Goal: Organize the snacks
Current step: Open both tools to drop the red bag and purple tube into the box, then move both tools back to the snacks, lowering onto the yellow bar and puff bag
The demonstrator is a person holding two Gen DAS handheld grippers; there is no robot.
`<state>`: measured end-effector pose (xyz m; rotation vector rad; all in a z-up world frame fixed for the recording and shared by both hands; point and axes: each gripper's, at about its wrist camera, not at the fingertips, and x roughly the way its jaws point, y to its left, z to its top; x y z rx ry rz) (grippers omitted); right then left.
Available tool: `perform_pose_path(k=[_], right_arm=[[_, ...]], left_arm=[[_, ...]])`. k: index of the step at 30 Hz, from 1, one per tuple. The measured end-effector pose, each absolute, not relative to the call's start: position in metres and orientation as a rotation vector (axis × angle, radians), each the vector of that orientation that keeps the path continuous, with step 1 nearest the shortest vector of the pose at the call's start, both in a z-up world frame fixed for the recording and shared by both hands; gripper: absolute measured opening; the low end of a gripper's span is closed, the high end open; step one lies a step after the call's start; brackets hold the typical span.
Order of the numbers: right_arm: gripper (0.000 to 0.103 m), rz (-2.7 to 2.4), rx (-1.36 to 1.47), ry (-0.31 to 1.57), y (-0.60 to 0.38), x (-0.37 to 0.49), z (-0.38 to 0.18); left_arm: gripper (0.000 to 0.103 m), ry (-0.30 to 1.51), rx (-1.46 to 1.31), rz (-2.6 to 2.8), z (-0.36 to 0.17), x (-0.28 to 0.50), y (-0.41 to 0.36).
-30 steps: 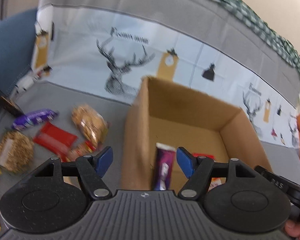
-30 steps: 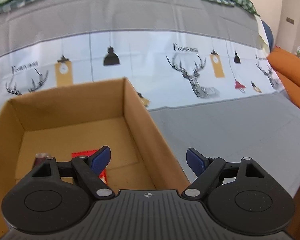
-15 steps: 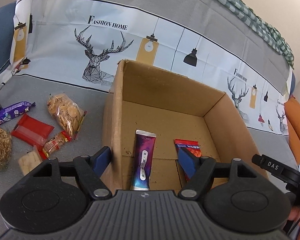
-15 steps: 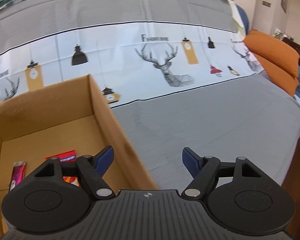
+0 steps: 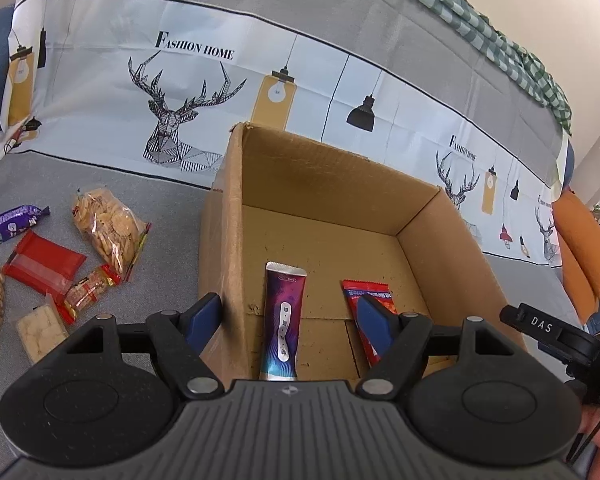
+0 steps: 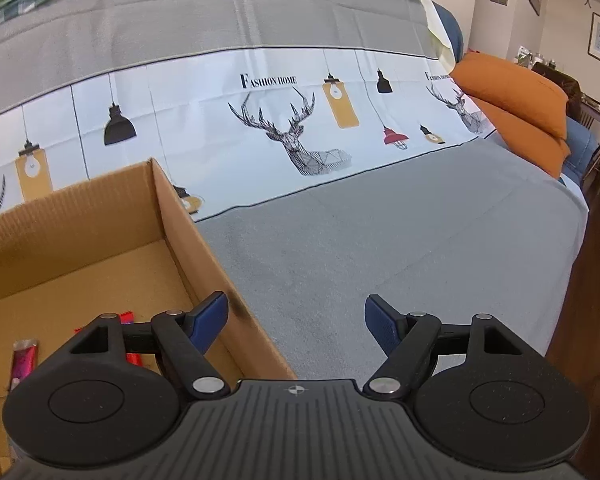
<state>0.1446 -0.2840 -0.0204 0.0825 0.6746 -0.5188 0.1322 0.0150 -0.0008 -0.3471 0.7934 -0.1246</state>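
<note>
Box: a cardboard box [image 5: 328, 216] is seen open-topped on the grey cover, with two snacks lying flat on its floor.
Purple sachet: the purple sachet [image 5: 284, 316] is laid lengthwise near the box's left wall; one second ago it was blurred between the left fingers, so it is judged to have just been released there.
Red packet: a red packet [image 5: 366, 292] is lying beside the sachet, apart from it, partly hidden by a fingertip.
Left gripper: the left gripper [image 5: 290, 316] is held above the box's near left corner, jaws spread wide and nothing between them; the view has been raised and steadied over the last second.
Right gripper: the right gripper [image 6: 296, 320] is held wide apart and empty over the box's right wall and bare cover; it has been swung rightward, away from the box.
Loose snacks: a cracker bag [image 5: 108, 228], a red wrapper [image 5: 44, 266], a purple bar [image 5: 10, 226] and several smaller packs are left on the cover to the left of the box; a brown item at the frame edge cannot be identified with confidence.
Meaning: one placement is taken as complete, and a return to the left-hand pile is expected as the next step.
</note>
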Motion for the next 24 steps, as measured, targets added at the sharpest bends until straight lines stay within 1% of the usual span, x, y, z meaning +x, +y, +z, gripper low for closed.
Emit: perform_pose_path(k=[10,14,15,18,19,20,21,22,23,24], right_arm=[[0.079,-0.392,0.030,0.585,-0.242,0.136,-0.003],[0.080,-0.341,0.003,0.570,-0.227,0.132,0.003],[0.081,-0.314,-0.002,0.575,-0.223,0.131,0.004],[0.083,-0.232,-0.003,0.597,-0.211,0.127,0.008],[0.083,-0.206,0.000,0.600,-0.207,0.125,0.010],[0.083,-0.184,-0.002,0.602,-0.204,0.123,0.013],[0.083,-0.170,-0.004,0.602,-0.200,0.121,0.015],[0.083,-0.155,-0.005,0.600,-0.197,0.118,0.018],[0.083,-0.140,-0.003,0.596,-0.193,0.114,0.021],[0.083,-0.121,0.001,0.588,-0.190,0.109,0.024]], left_arm=[[0.077,0.677,-0.282,-0.125,0.016,0.113,0.015],[0.072,0.628,-0.264,-0.142,0.023,0.100,0.015],[0.071,0.619,-0.253,-0.146,0.024,0.097,0.014],[0.065,0.590,-0.212,-0.164,0.028,0.086,0.011],[0.060,0.586,-0.196,-0.169,0.028,0.083,0.011],[0.052,0.590,-0.189,-0.178,0.028,0.080,0.010],[0.048,0.597,-0.189,-0.193,0.028,0.077,0.011],[0.040,0.602,-0.192,-0.209,0.029,0.073,0.012],[0.036,0.604,-0.185,-0.223,0.031,0.069,0.013],[0.036,0.603,-0.171,-0.232,0.034,0.064,0.014]])
